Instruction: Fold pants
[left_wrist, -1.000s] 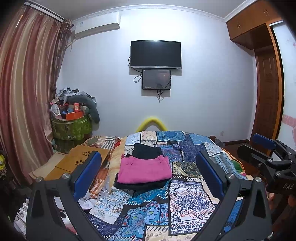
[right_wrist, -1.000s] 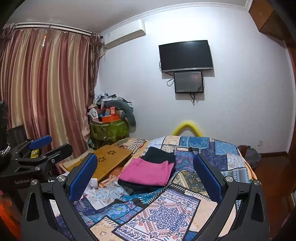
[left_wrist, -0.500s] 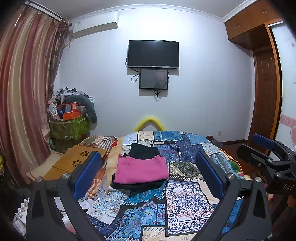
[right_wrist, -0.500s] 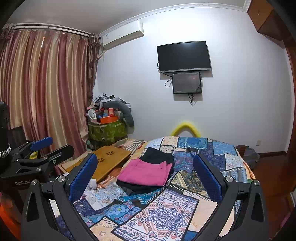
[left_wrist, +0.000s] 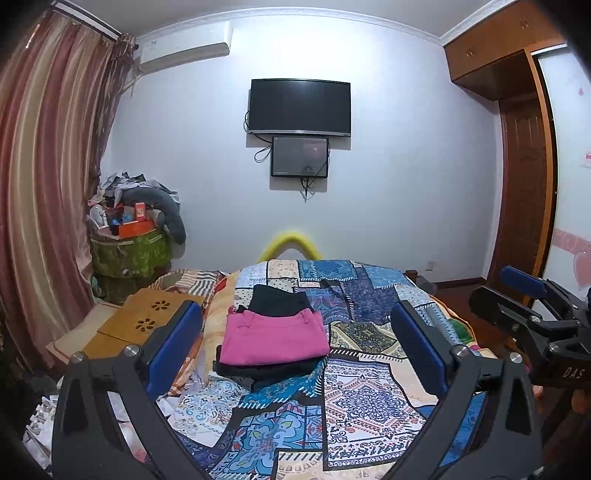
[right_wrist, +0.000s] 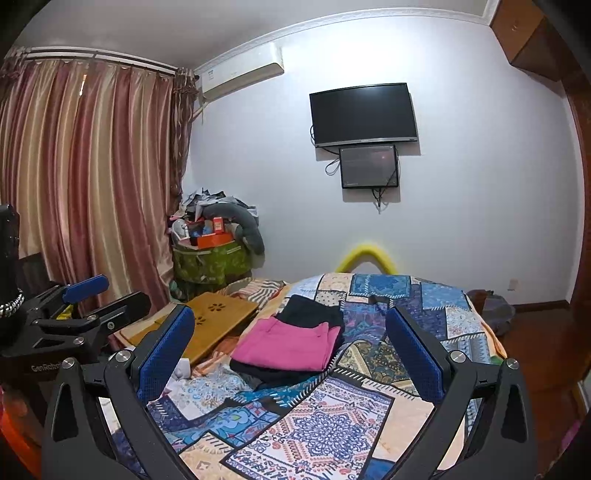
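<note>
My tongs hover over a bed with folded clothes.

Left tongs (left_wrist: 295, 343) and right tongs (right_wrist: 290, 341) both gape wide, empty. Folded pink pants (left_wrist: 275, 338) lie on dark folded clothes (left_wrist: 266, 369) mid-bed (left_wrist: 362, 402); the folding looks finished.

Black-framed left hand-held gripper (left_wrist: 295, 343), blue fingers (left_wrist: 171, 341), silver screws, right hand-held gripper (right_wrist: 291, 347) alike, lettering possibly "DAS"

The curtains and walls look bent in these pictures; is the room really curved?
No, that is fisheye bending. Left wrist view: curtain and wardrobe bow inward, corners go black. Right wrist view: curtain rail arcs too; the centre stays sharp.
</note>
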